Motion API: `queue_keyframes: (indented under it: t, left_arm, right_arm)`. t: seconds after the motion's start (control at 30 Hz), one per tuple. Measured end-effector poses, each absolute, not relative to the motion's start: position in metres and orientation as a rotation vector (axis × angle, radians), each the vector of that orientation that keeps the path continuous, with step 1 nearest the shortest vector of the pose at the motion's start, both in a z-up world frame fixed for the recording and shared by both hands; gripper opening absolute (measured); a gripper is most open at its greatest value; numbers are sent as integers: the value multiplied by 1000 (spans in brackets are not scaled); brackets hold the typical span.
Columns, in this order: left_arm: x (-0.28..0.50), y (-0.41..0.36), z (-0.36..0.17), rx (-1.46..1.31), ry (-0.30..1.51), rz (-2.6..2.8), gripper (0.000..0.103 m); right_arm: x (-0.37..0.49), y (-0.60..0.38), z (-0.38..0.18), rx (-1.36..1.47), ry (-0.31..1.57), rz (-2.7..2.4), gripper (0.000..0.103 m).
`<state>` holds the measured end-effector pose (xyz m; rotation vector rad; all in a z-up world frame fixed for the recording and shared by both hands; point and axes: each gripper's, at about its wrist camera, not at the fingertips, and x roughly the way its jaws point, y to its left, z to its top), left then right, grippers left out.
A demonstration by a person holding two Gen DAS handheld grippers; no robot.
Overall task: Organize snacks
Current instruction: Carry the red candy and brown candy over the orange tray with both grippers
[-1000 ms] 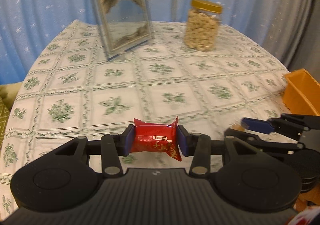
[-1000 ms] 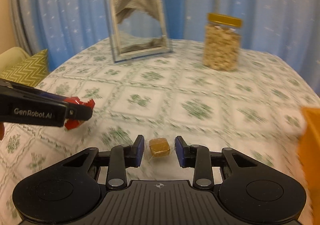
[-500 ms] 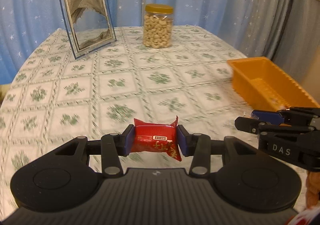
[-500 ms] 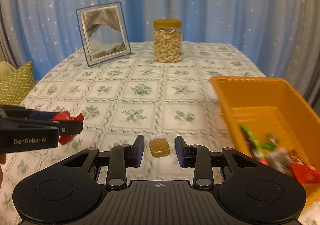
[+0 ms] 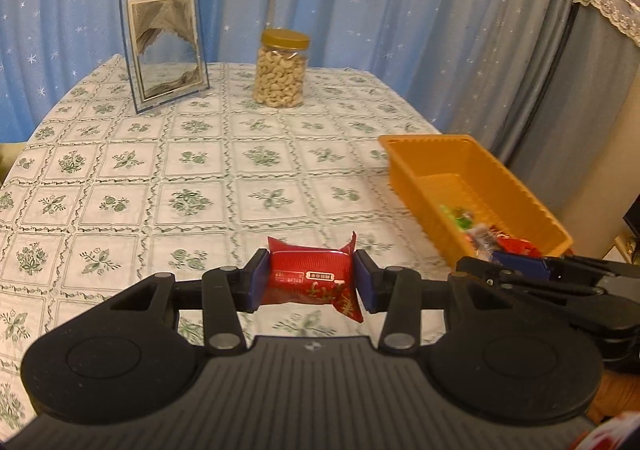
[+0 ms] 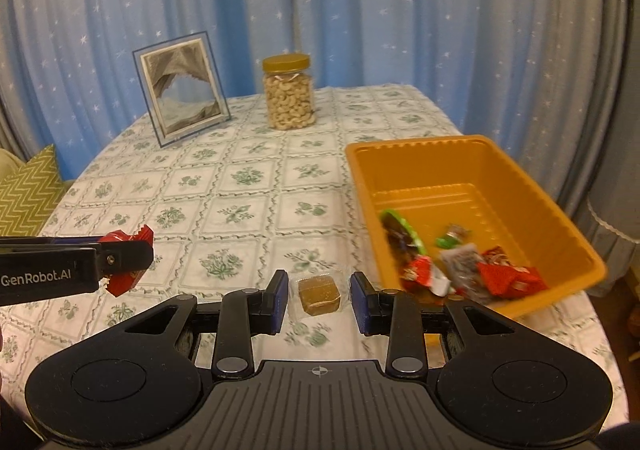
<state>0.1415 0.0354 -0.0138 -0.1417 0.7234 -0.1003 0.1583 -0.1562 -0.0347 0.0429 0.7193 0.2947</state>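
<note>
My left gripper (image 5: 311,284) is shut on a red snack packet (image 5: 306,276), held above the floral tablecloth. The right wrist view shows that packet (image 6: 124,240) at the left, in the left gripper's fingers (image 6: 120,258). Between the blue pads of my right gripper (image 6: 319,300) hangs a brown cube candy (image 6: 319,292), gripped by its clear wrapper. An orange tray (image 6: 420,142) stands just right of that gripper and holds several wrapped snacks (image 6: 496,276) at its near end. In the left wrist view the tray (image 5: 424,139) lies to the right, with the right gripper's fingers (image 5: 520,266) at its near corner.
A jar of cashews (image 5: 282,70) and a framed picture (image 5: 166,50) stand at the back of the table (image 5: 200,170). Blue star curtains hang behind. A green zigzag cushion (image 6: 24,190) lies off the table's left side, and grey covered furniture (image 5: 580,90) stands to the right.
Both grippers have swung right and risen a little. The orange tray has come fully into view. Each gripper still holds its snack the same way.
</note>
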Motion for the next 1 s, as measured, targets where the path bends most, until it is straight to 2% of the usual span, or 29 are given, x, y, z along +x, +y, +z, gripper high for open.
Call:
queue_keyframes:
  t: [1.0]
  left_arm:
    - [129,-49,2,-70,741,-215,41]
  right_arm:
    - [120,-237,-10,118,683,167,34]
